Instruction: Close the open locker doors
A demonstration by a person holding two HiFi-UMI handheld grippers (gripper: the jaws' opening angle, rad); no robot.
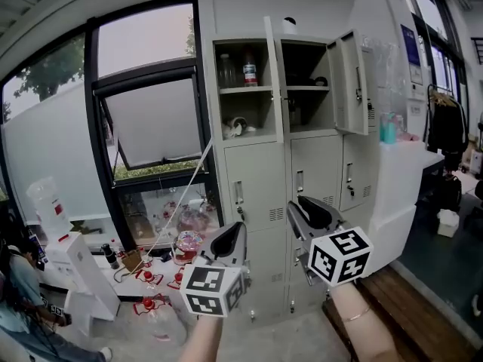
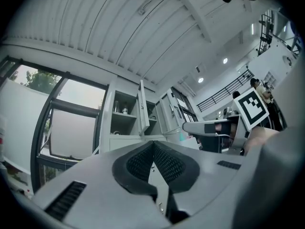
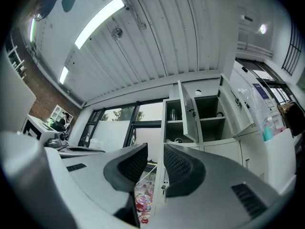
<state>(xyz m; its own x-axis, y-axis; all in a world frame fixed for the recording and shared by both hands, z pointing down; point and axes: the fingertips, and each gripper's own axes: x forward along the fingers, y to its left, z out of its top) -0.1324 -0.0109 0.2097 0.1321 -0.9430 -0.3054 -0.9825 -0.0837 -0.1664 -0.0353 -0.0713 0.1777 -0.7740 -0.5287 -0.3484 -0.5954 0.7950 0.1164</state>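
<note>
A grey locker bank [image 1: 264, 179] stands ahead of me. Two top doors hang open: the left one [image 1: 272, 78] swung out edge-on, the right one [image 1: 349, 85] folded to the right. The shelves inside hold bottles [image 1: 250, 72] and small items. My left gripper [image 1: 234, 236] is raised well short of the lockers with its pads shut together and nothing in them. My right gripper [image 1: 313, 210] floats beside it, open, with an empty gap between its pads. The left gripper view [image 2: 153, 144] shows the open door [image 2: 142, 113]. The right gripper view [image 3: 155, 149] shows both doors [image 3: 187, 111] [image 3: 236, 104].
A large window [image 1: 151, 119] fills the wall left of the lockers, with floor clutter [image 1: 181, 247] and a water dispenser [image 1: 53, 210] below. A person [image 1: 19, 292] sits at bottom left. A white counter [image 1: 400, 187], a clothes rack [image 1: 445, 127] and a wooden platform [image 1: 407, 308] lie right.
</note>
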